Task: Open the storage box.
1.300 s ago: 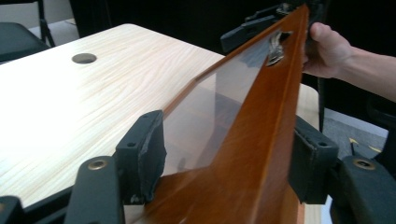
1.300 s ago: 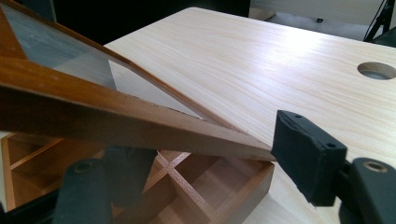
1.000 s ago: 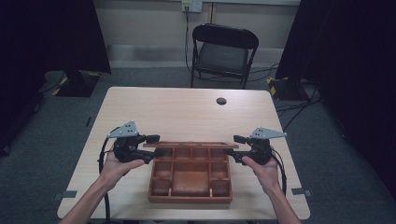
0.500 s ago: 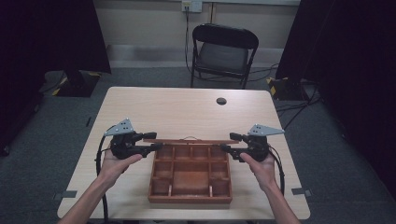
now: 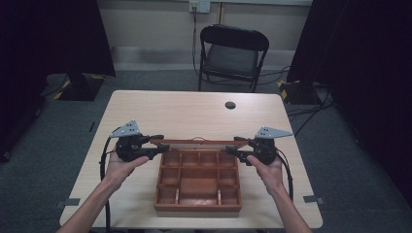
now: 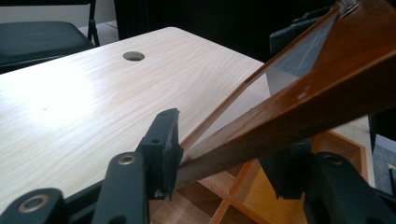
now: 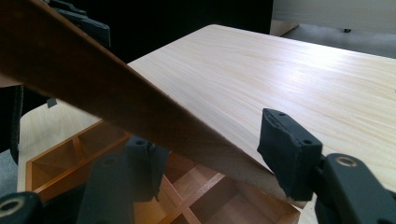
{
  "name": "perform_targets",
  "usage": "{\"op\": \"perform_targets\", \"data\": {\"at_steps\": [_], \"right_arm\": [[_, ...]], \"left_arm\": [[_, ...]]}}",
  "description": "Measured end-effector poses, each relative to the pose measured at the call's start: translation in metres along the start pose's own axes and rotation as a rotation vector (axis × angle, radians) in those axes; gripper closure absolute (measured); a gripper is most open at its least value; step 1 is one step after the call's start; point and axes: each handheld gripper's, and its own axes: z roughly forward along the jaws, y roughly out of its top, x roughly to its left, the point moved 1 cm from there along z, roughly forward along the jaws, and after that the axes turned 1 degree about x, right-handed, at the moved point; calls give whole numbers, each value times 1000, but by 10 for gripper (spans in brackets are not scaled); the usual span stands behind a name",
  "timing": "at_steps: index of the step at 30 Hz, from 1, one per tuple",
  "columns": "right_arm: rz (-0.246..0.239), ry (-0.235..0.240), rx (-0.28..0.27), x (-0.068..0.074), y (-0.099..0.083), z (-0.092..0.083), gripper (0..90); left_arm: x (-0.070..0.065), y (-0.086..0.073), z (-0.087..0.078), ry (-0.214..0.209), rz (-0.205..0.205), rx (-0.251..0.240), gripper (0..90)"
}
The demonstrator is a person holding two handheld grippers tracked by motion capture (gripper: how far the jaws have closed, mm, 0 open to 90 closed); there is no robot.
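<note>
Two grippers flank a wooden box [image 5: 198, 182] near the front of the counter [image 5: 194, 114], each at one end of its hinged lid [image 5: 194, 142], which is raised at a slant over the back compartments. The left gripper [image 5: 160, 144] has the lid's frame between its fingers [image 6: 161, 144]; they have just been closing, and in the left gripper view one pad looks pressed on the frame's edge while the other sits behind the wood, so it reads as a grip. The right gripper [image 5: 232, 147] has just been closing too, yet in the right gripper view one of its fingers [image 7: 287, 151] stands clear of the frame with counter showing between — not clamped yet.

The lid looks like a thin wood frame around a clear pane [image 6: 289, 65] — stiff, fairly light, but the pane is probably fragile and slick. Best taken by the wooden side rails near the free corners, never on the pane, and with both ends moved together so the hinges are not twisted. The box seems light enough to slide if the lid is pulled sideways.
</note>
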Motion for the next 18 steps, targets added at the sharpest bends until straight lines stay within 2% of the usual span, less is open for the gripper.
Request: {"op": "perform_targets", "data": {"at_steps": [3,4,5,13,18], "right_arm": [[3,-5,-1,-1,2,1,438],[3,-6,-2,-1,3,1,445],[5,-13,-4,-1,5,2,452],[20,-28,-9,-5,11,5,460],[43,-25,-27,-9,12,8,465]], "left_arm": [[2,2,1,16,-5,-4,504],[2,3,2,23,-19,-19,504],[5,5,3,27,-14,-11,508],[12,9,6,36,-1,-11,530],[18,12,9,37,-14,-15,531]]}}
